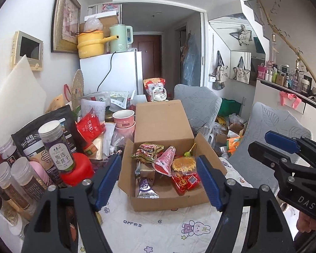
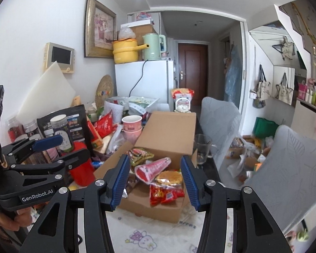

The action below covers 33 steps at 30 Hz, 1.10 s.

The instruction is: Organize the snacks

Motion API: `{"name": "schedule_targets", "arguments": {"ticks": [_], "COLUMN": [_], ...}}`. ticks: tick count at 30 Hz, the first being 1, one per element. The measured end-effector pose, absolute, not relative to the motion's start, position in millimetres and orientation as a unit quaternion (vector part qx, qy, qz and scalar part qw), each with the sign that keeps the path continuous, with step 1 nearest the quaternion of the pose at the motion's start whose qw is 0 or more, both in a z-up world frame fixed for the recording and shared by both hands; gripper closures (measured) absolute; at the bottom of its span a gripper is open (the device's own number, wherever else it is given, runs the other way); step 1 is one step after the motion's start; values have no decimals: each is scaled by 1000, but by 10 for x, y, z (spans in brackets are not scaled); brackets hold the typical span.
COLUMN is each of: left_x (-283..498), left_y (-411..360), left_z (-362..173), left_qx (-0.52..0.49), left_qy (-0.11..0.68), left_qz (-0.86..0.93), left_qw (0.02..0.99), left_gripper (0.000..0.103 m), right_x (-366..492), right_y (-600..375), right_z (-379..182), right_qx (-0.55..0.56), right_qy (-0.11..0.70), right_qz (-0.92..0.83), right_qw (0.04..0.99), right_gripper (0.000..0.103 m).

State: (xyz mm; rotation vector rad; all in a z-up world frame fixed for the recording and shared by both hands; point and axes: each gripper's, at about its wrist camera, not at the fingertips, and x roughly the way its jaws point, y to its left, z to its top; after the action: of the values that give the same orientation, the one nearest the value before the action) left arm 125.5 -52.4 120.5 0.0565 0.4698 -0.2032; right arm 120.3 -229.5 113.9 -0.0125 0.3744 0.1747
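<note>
An open cardboard box (image 1: 202,147) (image 2: 168,213) stands on the table and holds several snack packets: a pink cone packet (image 1: 165,162) (image 2: 152,167), a round yellow cracker (image 1: 183,164) (image 2: 170,177), a red packet (image 1: 185,181) (image 2: 164,194), a purple triangular packet (image 1: 146,186) and a green-red bag (image 1: 147,149) (image 2: 140,155). My left gripper (image 1: 158,183) is open and empty in front of the box; it also shows at the left of the right wrist view (image 2: 61,147). My right gripper (image 2: 155,181) is open and empty just before the box; it shows at the right of the left wrist view (image 1: 269,145).
Jars, a dark oat bag (image 1: 52,126) and a red lid (image 1: 78,168) crowd the table's left side. Pink cups (image 1: 124,122) stand behind the box. A glass mug (image 2: 201,147) stands right of it. Grey chairs (image 1: 269,139) stand to the right. A white fridge (image 1: 113,71) is at the back.
</note>
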Motion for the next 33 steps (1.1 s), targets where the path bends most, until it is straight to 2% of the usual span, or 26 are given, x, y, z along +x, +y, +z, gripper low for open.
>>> {"name": "schedule_targets", "arguments": {"ticks": [5,8,13,15,33], "left_x": [1063,975,894,882,862], "left_y": [-521,-518,-516,-511,-466], "left_z": [1084,1010,876,818,522], "left_qx": [28,29,29,28,9], "left_qy": [245,252,268,277,313], "left_qz": [-110,-109,-106,-107,-100], "left_qw": [963,961,957,955,945], "left_gripper": [29,26,26,26,26], "right_x": [1070,993,902,867,800], "right_y": [-2275,-2268,-2225,-2229,-2336], "right_z": [977,870,686,621,354], "right_qx": [-2,-1,-4,-2,7], "right_qy": [200,210,230,237,271], "right_qz": [84,80,73,67,56], "right_qw": [976,974,970,969,961], "right_gripper": [53,46,45,39,39]}}
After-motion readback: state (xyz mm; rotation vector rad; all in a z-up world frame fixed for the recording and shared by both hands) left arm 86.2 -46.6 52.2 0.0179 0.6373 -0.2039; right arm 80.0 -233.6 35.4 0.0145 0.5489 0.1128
